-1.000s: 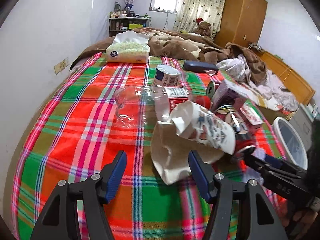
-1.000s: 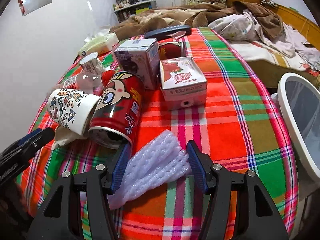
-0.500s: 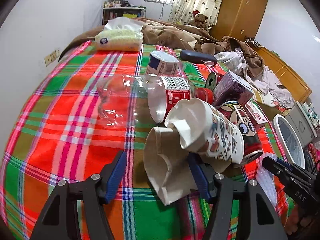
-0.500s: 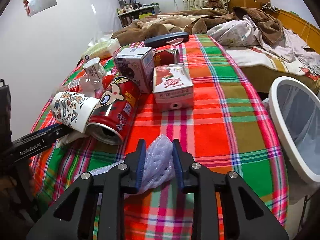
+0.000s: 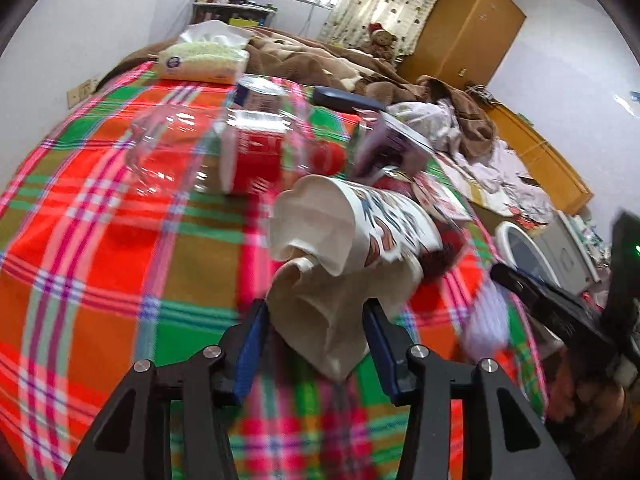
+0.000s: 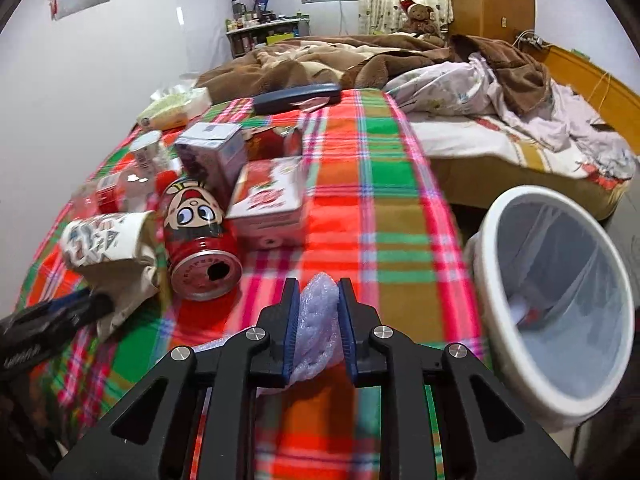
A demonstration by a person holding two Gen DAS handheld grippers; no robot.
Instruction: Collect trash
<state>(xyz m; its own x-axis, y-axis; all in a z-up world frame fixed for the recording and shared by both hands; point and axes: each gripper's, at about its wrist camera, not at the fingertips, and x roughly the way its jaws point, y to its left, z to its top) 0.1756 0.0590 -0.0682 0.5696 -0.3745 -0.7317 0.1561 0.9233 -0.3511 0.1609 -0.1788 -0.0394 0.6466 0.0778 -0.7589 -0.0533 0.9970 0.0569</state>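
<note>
My right gripper (image 6: 318,304) is shut on a piece of pale purple foam wrap (image 6: 318,320), lifted above the plaid table. The white trash bin (image 6: 560,292) with a clear liner stands just right of it, beside the table edge. My left gripper (image 5: 314,328) has its jaws around a crumpled beige paper bag (image 5: 324,320); whether they press it is unclear. A patterned paper cup (image 5: 360,224) lies on top of the bag. A red cartoon can (image 6: 200,236) lies next to the cup (image 6: 104,236).
On the plaid cloth (image 6: 380,184) lie a clear plastic bottle (image 5: 208,152), a purple carton (image 6: 212,152), a red-and-white box (image 6: 272,196), a small yogurt pot (image 6: 146,152), a tissue pack (image 5: 204,60) and a dark case (image 6: 296,96). A bed (image 6: 500,120) lies behind.
My right gripper has closed on the foam wrap and lifted it toward the bin. My left gripper has moved forward onto the paper bag and narrowed around it.
</note>
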